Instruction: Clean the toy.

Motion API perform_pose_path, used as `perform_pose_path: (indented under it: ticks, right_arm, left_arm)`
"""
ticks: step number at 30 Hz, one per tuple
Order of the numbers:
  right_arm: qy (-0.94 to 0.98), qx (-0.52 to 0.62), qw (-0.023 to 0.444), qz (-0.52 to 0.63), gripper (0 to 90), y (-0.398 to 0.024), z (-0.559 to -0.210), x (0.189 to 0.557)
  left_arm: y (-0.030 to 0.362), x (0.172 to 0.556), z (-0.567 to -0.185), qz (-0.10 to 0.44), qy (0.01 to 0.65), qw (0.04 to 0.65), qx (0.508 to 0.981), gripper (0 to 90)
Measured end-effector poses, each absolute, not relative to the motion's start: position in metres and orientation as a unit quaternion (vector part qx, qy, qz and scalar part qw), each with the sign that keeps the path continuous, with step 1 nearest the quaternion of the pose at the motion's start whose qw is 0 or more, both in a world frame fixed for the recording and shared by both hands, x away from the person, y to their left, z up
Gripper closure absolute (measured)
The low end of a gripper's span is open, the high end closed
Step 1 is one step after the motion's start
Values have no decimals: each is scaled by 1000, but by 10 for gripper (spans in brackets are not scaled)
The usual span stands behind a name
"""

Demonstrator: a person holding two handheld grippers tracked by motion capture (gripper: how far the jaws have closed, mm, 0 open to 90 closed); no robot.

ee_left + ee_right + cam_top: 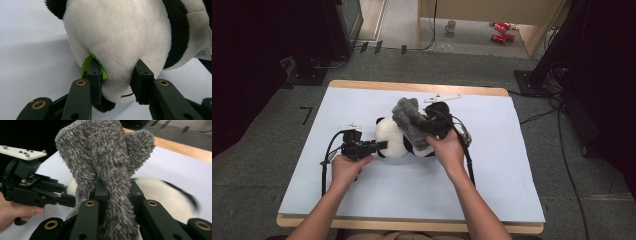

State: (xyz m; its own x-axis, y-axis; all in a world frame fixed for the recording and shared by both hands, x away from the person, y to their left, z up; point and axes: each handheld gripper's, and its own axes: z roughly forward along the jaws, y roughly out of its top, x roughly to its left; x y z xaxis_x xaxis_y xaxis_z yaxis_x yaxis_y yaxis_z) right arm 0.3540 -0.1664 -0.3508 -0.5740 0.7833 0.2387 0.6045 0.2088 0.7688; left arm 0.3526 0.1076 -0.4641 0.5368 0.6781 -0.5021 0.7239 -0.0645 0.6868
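From the high view, a black-and-white plush panda toy (394,137) lies on its side near the middle of the pale blue sheet covering the desk (362,200). Its long axis runs across the desk, roughly left to right, with the rounded white end toward the left tool (382,145) and the darker end under the right tool (424,125). A shaggy grey fleece cloth (407,120) is draped over the toy's right half and rises in a bunch above it. Both pieces look light and soft, so a pinch should sink in rather than slip. My judgement is that a bunched fold or a limb is the surest place to take hold.

In the left gripper view, the left tool (116,80) is clamped at a middling width on the white plush of the panda (117,37), its pads denting the stuffing on either side. A green fabric tag (86,65) is caught beside one pad. The fur gives under the squeeze, so the toy is squashy and in no danger of breaking.

In the right gripper view, the right tool (116,192) is pinched tight on a gathered fold of the grey cloth (105,157), which stands upright out of the jaws with its stitched hem at the top. The fabric is limp and will hang and trail when lifted. Behind it lies the blurred panda (160,192), and the left tool (72,199), in the person's hand (15,211), is pointed at the toy.
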Motion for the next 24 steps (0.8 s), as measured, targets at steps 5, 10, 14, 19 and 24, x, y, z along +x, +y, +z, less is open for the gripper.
perform_pose_path:
  ticks: [5, 10, 14, 19, 24]
  right_arm:
    - [786, 432, 84, 434, 760, -133, -359, 362]
    - [804, 421, 70, 414, 759, -105, -373, 368]
    - [815, 415, 58, 401, 757, -91, -390, 373]
    - [830, 403, 85, 377, 757, -96, -392, 371]
    - [838, 402, 111, 352, 757, -114, -388, 367]
  left_arm:
    - [106, 346, -461, -14, 483, 489, 726, 649]
    - [106, 342, -458, -13, 484, 493, 722, 652]
    - [105, 342, -460, -8, 491, 479, 728, 655]
    - [105, 345, -463, -12, 488, 480, 729, 657]
    - [108, 348, -466, -18, 486, 481, 730, 657]
